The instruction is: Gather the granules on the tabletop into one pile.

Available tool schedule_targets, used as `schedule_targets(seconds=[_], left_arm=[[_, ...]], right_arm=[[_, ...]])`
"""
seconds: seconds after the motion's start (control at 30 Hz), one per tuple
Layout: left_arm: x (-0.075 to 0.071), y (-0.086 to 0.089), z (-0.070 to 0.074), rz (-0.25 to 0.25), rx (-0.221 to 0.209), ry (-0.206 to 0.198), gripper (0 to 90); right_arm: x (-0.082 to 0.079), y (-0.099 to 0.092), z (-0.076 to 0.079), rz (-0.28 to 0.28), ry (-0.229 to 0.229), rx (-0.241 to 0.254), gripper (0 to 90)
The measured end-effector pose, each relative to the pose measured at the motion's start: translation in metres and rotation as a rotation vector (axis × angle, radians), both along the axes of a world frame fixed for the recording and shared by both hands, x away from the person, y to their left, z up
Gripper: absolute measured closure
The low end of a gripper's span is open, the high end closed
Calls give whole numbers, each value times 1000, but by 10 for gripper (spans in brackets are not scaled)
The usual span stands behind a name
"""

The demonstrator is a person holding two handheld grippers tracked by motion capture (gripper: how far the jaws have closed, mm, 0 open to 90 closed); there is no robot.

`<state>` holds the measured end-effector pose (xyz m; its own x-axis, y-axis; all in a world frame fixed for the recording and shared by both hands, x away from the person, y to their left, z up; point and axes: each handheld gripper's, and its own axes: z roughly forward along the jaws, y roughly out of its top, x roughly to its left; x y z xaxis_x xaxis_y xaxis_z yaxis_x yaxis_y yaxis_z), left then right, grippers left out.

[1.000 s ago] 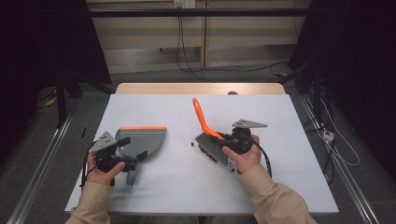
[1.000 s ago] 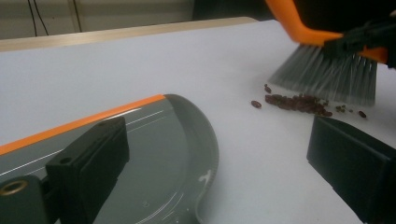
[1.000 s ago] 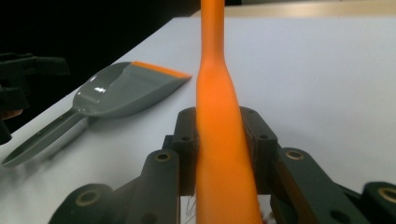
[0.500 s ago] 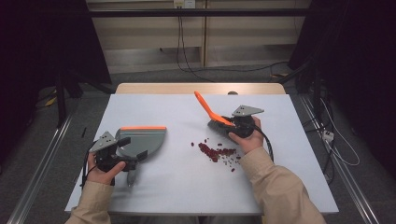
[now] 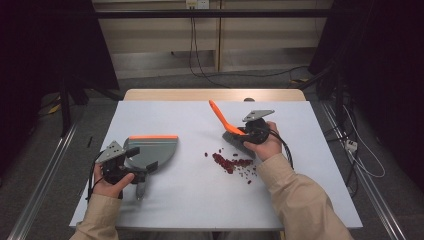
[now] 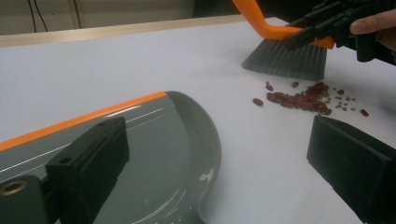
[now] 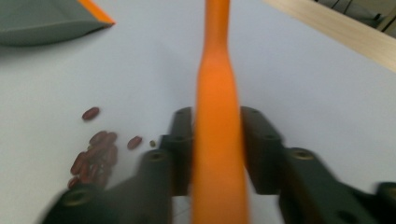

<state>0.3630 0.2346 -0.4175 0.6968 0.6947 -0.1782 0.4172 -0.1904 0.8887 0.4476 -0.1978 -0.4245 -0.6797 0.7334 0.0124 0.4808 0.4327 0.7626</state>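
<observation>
high view / right claw: right claw [image 5: 248,134] clamped on the orange handle of the brush [image 5: 226,124], past table centre toward the right edge; handle tilts up toward the far edge, grey bristles down on the table [image 5: 200,200].
high view / beans: red beans [image 5: 231,162] in a loose pile near table centre, just on the near side of the bristles, apart from the dustpan.
high view / left claw: left claw [image 5: 142,169] near the left near corner, at the handle of the grey dustpan [image 5: 152,150]; can't tell from here if the jaws press it. Pan lies flat, orange lip on its far side.
left gripper view / left claw: own jaws spread wide, one over the dustpan [image 6: 154,154], the other over bare table [image 6: 116,60]; nothing pinched, so open.
left gripper view / rest: brush [image 6: 287,53] bristles down just behind the beans [image 6: 303,99]; right claw [image 6: 327,25] around its orange handle.
right gripper view / right claw: both jaws tight on either side of the orange brush [image 7: 217,140] handle, blurred.
right gripper view / rest: beans [image 7: 95,154] left of the jaws; dustpan [image 7: 46,18] corner at top left, well apart.
</observation>
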Motion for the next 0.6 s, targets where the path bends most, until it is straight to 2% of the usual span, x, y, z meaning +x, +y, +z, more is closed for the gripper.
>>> schedule_targets(seconds=[0.1, 0.17, 0.3, 0.37, 0.47, 0.53, 0.6], left_arm=[[0, 0, 0, -2, 4, -4, 55], [0, 0, 0, 0, 2, -4, 55], [-1, 0, 1, 1, 3, -6, 55], [-1, 0, 1, 0, 1, -7, 55], [-1, 0, 1, 1, -4, -7, 55], [-1, 0, 1, -1, -1, -7, 55], [-1, 0, 1, -7, -1, -5, 55]], right_arm=[[-1, 1, -1, 34, -6, -1, 712], [-6, 3, -1, 81, -32, -16, 713], [-19, 9, -3, 112, -66, -23, 713], [-21, 11, -3, 122, -68, -9, 713], [-26, 17, -2, 148, -75, -35, 713], [-27, 19, -1, 165, -66, -6, 714], [-30, 24, 0, 189, -72, -25, 713]])
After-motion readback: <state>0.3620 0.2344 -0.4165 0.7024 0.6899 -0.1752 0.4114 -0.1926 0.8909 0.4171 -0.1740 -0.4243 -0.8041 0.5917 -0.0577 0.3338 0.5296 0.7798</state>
